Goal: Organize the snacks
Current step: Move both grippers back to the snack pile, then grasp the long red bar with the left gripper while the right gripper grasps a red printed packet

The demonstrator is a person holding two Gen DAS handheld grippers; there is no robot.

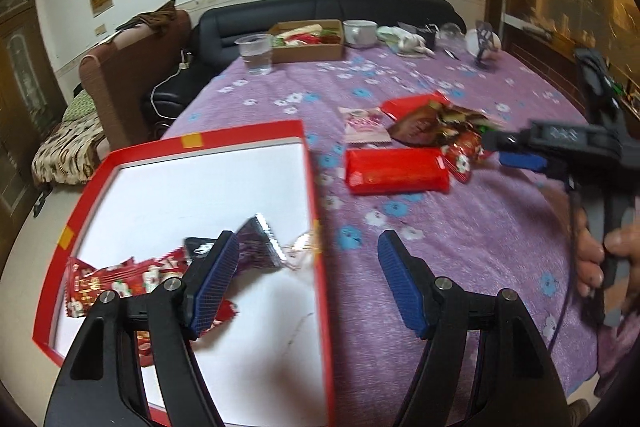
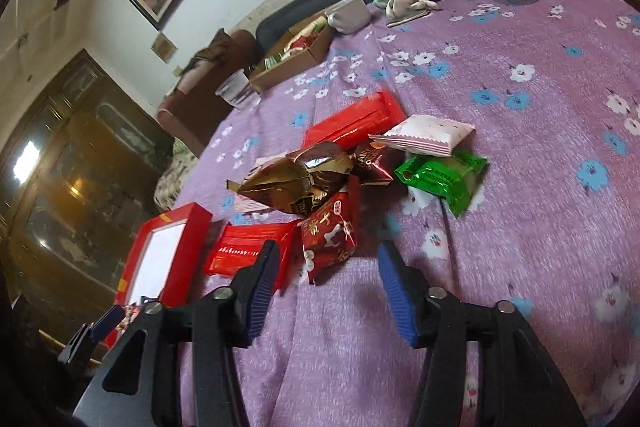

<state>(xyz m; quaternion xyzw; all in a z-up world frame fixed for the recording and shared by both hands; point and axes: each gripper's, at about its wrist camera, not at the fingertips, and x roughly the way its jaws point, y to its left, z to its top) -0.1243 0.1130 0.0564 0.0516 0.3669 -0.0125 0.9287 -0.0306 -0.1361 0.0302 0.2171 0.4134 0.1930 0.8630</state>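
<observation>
Several snacks already lie inside the red tray [image 1: 316,187], a shallow box with a white floor at the near-left edge of the tabletop [image 1: 460,227]: a red patterned packet [image 1: 104,283] along its left side, a dark purple wrapper [image 1: 260,243] near the middle, and a small pale sweet [image 1: 302,247] against the right wall. A black wrapper seems to sit behind the left finger, though it is mostly hidden.

Most of the work is left. On the purple floral cloth, to the right of the tray, a loose pile waits: a long red packet [image 2: 248,247] just beside the tray, a second long red packet [image 2: 356,125] behind it, a gold-brown foil bag [image 2: 296,183], a small red packet [image 2: 330,237], a green packet [image 2: 444,175] and a white-and-pink packet [image 2: 424,135], several of them touching or overlapping.

Neither claw holds anything. The left claw [image 1: 308,279] stands released, straddling the tray's right wall with nothing between its pads. The right claw [image 2: 326,287] is also released, jaws apart, pointing at the small red packet, which lies just ahead of the fingertips and is not yet pinched. I judge the task under halfway, with that packet the likely next pick.
</observation>
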